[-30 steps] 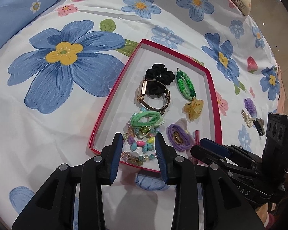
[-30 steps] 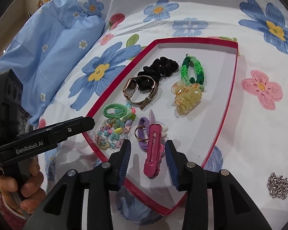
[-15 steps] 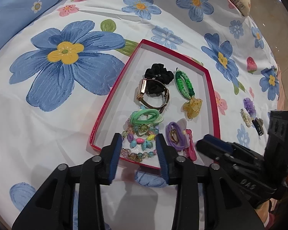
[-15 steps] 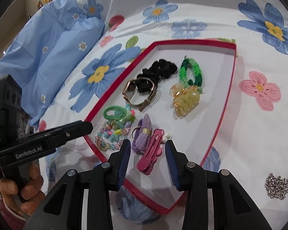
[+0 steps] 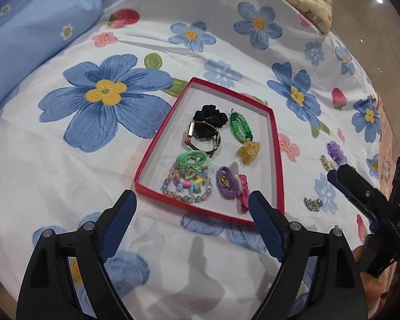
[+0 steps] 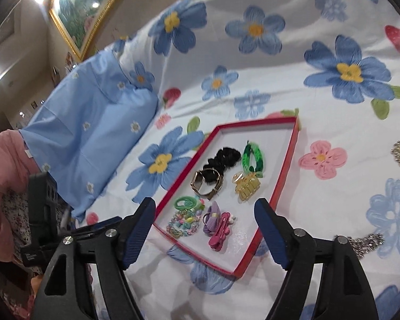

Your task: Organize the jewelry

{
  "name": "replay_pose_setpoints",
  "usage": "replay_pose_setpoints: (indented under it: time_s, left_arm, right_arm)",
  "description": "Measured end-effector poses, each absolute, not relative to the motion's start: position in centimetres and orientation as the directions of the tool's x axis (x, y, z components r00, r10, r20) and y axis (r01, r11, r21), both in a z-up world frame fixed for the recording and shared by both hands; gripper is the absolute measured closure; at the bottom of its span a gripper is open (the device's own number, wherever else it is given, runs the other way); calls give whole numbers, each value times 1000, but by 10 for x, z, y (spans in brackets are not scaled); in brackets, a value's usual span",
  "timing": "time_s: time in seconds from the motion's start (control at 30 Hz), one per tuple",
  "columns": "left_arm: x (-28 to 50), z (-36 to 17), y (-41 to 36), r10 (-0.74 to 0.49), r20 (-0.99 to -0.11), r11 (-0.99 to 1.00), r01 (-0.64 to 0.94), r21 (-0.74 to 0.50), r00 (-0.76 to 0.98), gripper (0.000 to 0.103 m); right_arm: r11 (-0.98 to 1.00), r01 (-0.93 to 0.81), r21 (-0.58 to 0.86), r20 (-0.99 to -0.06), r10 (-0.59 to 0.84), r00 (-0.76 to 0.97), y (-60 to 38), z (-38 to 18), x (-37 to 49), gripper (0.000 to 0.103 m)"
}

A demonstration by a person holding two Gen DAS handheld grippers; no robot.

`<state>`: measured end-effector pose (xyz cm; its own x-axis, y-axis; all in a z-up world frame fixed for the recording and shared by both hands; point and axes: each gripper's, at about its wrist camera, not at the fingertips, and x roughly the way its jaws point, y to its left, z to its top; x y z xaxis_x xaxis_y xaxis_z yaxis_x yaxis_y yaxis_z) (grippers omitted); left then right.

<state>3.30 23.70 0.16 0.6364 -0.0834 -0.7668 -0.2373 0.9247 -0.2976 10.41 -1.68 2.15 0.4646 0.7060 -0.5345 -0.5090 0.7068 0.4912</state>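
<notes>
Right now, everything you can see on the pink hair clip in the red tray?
The pink hair clip is a long, flat snap-type clip, glossy like plastic, with slots along its length. It lies flat in the red tray, in its near part, angled diagonally. Its upper end overlaps the purple hair tie. Neither claw touches it; it lies free.

One red tray (image 5: pixel 277 160); two claw clips (image 6: pixel 246 186); one watch (image 5: pixel 200 138); one black scrunchie (image 5: pixel 209 116).
</notes>
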Motion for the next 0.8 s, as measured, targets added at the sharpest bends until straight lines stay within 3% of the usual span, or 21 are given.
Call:
replay_pose_setpoints:
  time_s: [0.3,0.47,0.6,0.7,0.8]
  left_arm:
    - [2,14,216,6,-749,948,-242,-207,663,10]
    - [-8,27,207,50,-746,960,-237,-147,664,10]
    - [-17,47,201,99,-713,967,-235,-94,694,5]
    - [-24,52,195,176,-664,964,-263,-31,726,0]
    - [-24,41,192,196,-665,964,-266,-4,721,0]
  right_arm:
    - [748,-530,399,-499,662,559,-36,38,65,21]
    - [776,-539,328,-535,623,571,-35,46,53,20]
    - [791,-555,259,-564,590,577,-33,65,47,13]
    - [809,-547,216,-527,568,632,-37,76,37,2]
    - [821,-539,190,-495,554,669,-36,69,29,0]
